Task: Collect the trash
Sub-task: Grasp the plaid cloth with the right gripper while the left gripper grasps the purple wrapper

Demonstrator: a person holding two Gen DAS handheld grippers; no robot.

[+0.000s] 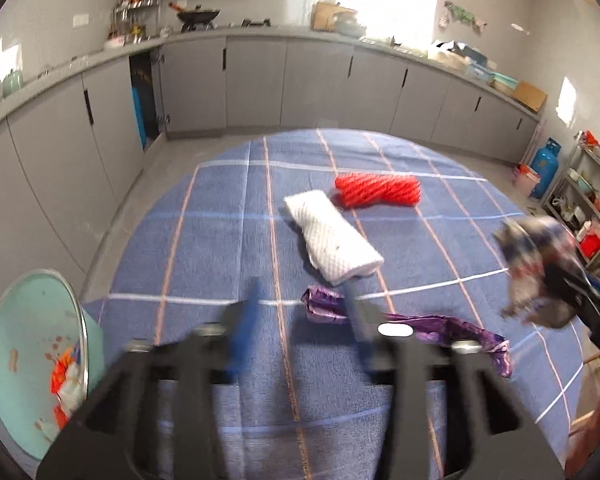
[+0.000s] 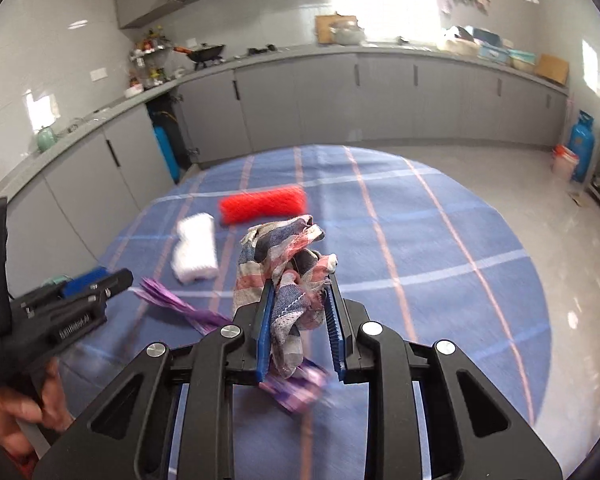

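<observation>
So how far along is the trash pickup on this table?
Partly done: the teal bin already holds scraps. In hand: the right tool grips a plaid rag. Left: purple wrapper, white foam net and red net; the left tool is open.

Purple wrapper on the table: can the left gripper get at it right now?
Probably yes. The left gripper is open and empty, and the purple wrapper lies just ahead, uncovered. The right gripper, holding a checked cloth, is off to the side.

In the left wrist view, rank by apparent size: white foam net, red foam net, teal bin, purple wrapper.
1. Teal bin, though it sits nearest the camera.
2. Purple wrapper, partly hidden behind the gripper.
3. White foam net.
4. Red foam net, farther off, so possibly equal to the white one.
</observation>
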